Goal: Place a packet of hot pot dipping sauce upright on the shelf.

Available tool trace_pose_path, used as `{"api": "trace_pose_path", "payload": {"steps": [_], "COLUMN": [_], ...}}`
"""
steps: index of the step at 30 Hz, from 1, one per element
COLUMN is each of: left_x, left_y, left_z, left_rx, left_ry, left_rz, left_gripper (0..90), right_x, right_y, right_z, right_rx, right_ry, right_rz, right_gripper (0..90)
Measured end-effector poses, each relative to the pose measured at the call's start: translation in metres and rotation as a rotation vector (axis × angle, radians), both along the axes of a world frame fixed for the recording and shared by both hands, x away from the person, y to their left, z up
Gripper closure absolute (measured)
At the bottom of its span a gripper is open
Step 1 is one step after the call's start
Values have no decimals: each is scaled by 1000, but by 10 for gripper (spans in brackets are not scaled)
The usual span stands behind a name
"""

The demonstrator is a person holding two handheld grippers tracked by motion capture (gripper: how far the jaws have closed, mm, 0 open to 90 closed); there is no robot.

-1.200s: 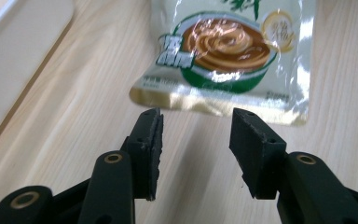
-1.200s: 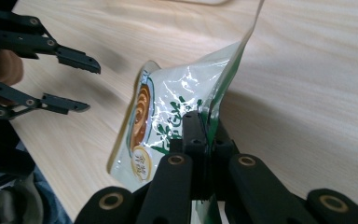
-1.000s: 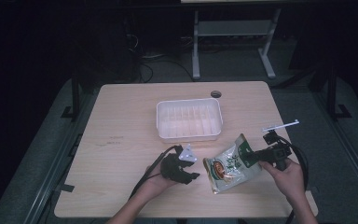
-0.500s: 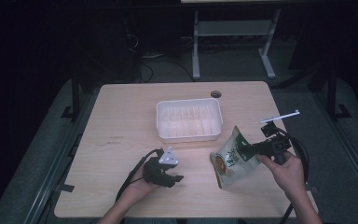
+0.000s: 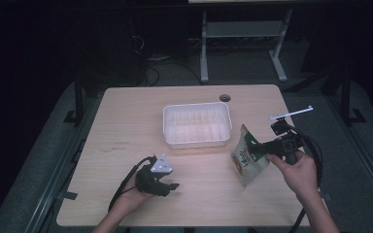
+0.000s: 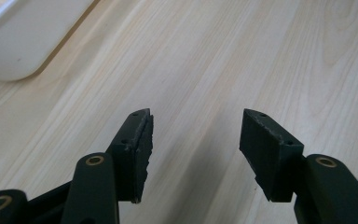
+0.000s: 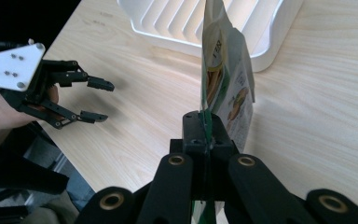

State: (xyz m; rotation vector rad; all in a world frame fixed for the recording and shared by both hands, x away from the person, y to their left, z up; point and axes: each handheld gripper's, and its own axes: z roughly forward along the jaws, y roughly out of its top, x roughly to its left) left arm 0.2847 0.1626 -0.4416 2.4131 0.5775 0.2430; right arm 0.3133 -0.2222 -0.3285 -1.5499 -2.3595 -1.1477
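The high view takes in the whole wooden table [image 5: 126,116]; a white plastic tray [image 5: 197,124] with a ribbed floor sits near the middle, toward the far edge; a dark round hole [image 5: 225,98] lies close to that far edge; beyond it stands a pale metal stand [image 5: 243,34] on a dark floor. The right gripper [image 5: 262,147] hangs over the table's right edge, its jaws clenched on the green edge of a printed snack pouch [image 5: 245,158], which is tilted with its lower end toward the near edge, just beside the tray's right near corner; the right gripper view shows what the high one cannot: the glossy pouch [image 7: 226,88] seen edge-on, pinched flat between the black jaws, the tray's ribs [image 7: 242,28] behind it. The left gripper [image 5: 167,182] rests near the near edge, left of centre; its own view shows the jaws released, spread over bare pale wood grain, the tray's rounded corner [image 6: 23,42] at upper left.
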Motion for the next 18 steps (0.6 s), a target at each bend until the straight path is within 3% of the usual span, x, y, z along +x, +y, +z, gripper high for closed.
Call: {"api": "trace_pose_path", "payload": {"steps": [5,12,18], "left_x": [-1,1,1], "left_y": [10,22,29], "left_z": [-2,-4,-1], "left_rx": [8,-4,-24], "left_ry": [-4,7,-4], "left_rz": [25,46,62], "left_gripper": [395,374,373], "right_x": [2,5,10], "right_y": [-1,4,4], "right_z": [4,16,28], "right_rx": [27,19,40], "right_ry": [3,0,-1], "right_rz": [-9,-20,-37], "right_gripper": [899,899,898]}}
